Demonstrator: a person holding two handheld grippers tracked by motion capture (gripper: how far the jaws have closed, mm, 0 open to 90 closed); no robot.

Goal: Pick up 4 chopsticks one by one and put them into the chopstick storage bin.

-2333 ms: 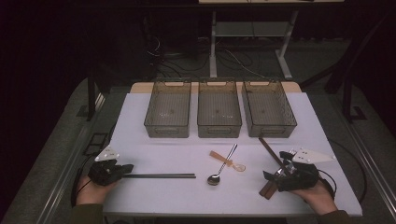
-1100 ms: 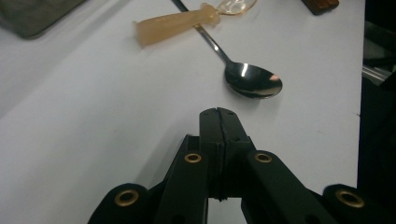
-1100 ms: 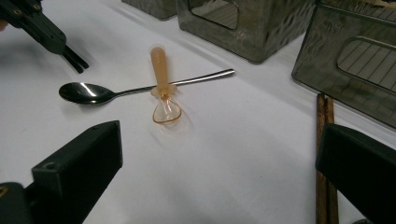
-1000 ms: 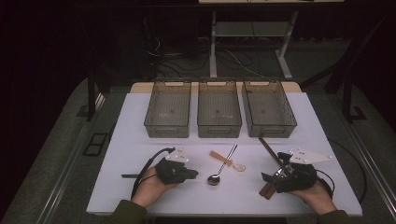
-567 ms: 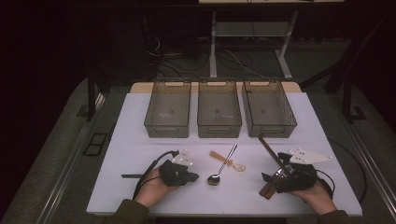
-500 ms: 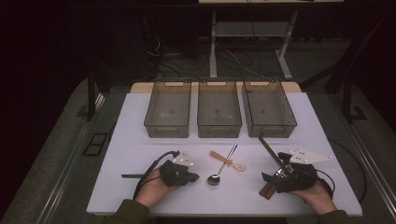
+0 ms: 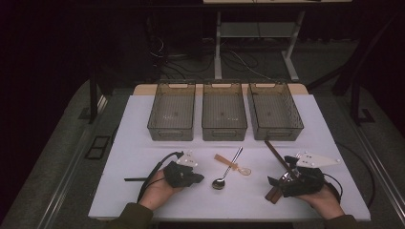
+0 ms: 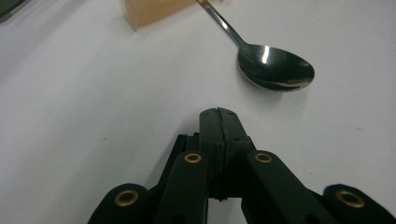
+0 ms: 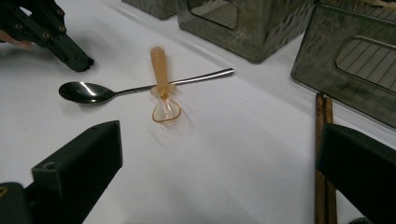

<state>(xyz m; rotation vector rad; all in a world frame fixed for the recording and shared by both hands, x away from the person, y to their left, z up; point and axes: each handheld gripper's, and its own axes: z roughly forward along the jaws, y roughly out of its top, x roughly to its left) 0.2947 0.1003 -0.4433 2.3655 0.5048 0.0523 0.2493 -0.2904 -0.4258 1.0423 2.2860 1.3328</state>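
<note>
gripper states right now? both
Left gripper: shut, empty, tips just short of the spoon.
Right gripper: open, holding nothing; chopsticks lie by one jaw.

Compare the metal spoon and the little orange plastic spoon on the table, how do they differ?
The metal spoon is shiny, opaque steel; the plastic spoon is translucent orange. The metal one is longer, with a thin handle; the plastic one is shorter, with a thick handle. The plastic spoon lies across the metal spoon's handle. Both rest on the white table.

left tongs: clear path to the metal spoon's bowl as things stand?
Probably yes. The left tongs point at the metal spoon, its bowl just ahead over bare table. The jaws are shut, so they'd need to open first.
</note>
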